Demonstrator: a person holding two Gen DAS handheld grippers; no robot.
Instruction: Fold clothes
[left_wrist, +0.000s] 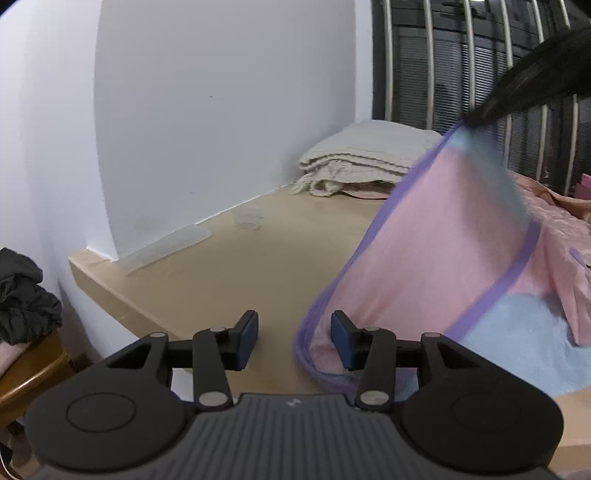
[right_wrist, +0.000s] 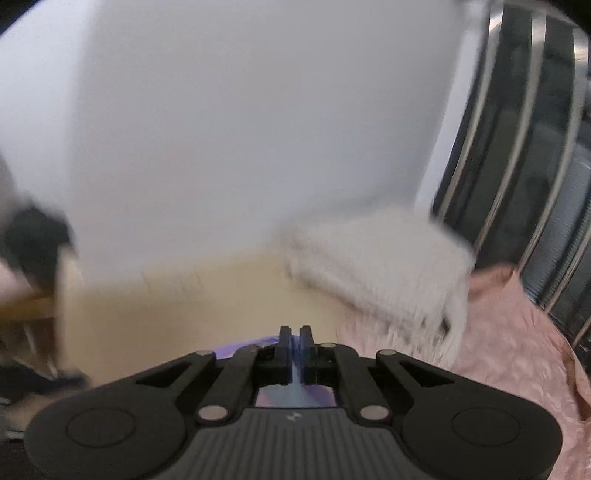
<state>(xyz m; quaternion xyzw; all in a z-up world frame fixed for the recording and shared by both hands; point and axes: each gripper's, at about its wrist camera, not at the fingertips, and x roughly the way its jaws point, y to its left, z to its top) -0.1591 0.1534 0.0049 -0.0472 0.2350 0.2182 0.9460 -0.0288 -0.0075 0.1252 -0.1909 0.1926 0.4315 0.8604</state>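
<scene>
A pink and light-blue cloth with purple trim (left_wrist: 443, 251) is lifted off the tan table (left_wrist: 236, 266) by one corner. My right gripper (left_wrist: 476, 120) appears as a dark blurred shape at upper right, pinching that corner. In the right wrist view my right gripper (right_wrist: 294, 341) is shut on the cloth's purple-edged corner (right_wrist: 295, 384). My left gripper (left_wrist: 294, 338) is open and empty, low over the table's near edge. Its right finger (left_wrist: 343, 341) is just in front of the cloth's lower hem; the left finger is over bare table.
A folded cream knitted blanket (left_wrist: 365, 158) lies at the table's far end by the wall. A pink quilted cover (left_wrist: 561, 221) lies at right. Clear plastic pieces (left_wrist: 166, 247) lie along the wall. A wooden chair with dark clothes (left_wrist: 22, 295) stands left. Window bars (left_wrist: 432, 66) are behind.
</scene>
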